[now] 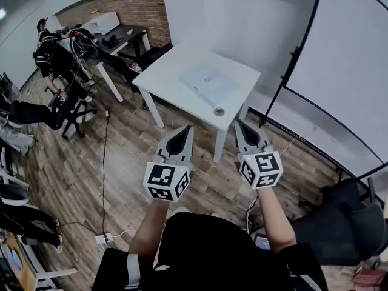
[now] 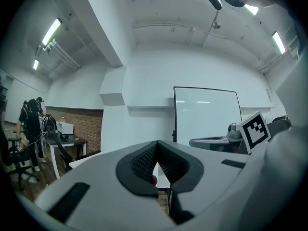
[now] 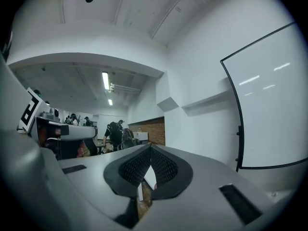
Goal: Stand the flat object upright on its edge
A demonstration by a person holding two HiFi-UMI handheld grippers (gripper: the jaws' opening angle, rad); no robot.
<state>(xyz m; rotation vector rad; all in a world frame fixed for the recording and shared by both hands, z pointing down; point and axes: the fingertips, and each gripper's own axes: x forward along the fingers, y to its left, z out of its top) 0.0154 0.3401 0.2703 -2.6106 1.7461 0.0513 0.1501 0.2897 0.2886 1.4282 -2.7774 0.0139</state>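
Observation:
A flat white object (image 1: pixel 209 83) lies face down on the small white table (image 1: pixel 170 77), toward its near right side. A small round grey thing (image 1: pixel 219 111) sits by the table's near edge. My left gripper (image 1: pixel 188 128) and right gripper (image 1: pixel 237 122) hang level in the air over the wooden floor, short of the table, both shut and with nothing held. In the left gripper view the jaws (image 2: pixel 157 144) meet at their tips, with the table's edge (image 2: pixel 79 161) beyond them. The right gripper's jaws (image 3: pixel 150 148) are likewise closed in its own view.
A cluttered desk (image 1: pixel 112 38) stands at the back left by a brick wall (image 1: pixel 136 8), with chairs (image 1: pixel 66 108) and a person (image 1: pixel 45 50) nearby. A whiteboard (image 1: pixel 348 59) on a black frame stands at the right. Cables and a power strip (image 1: pixel 104 240) lie on the floor.

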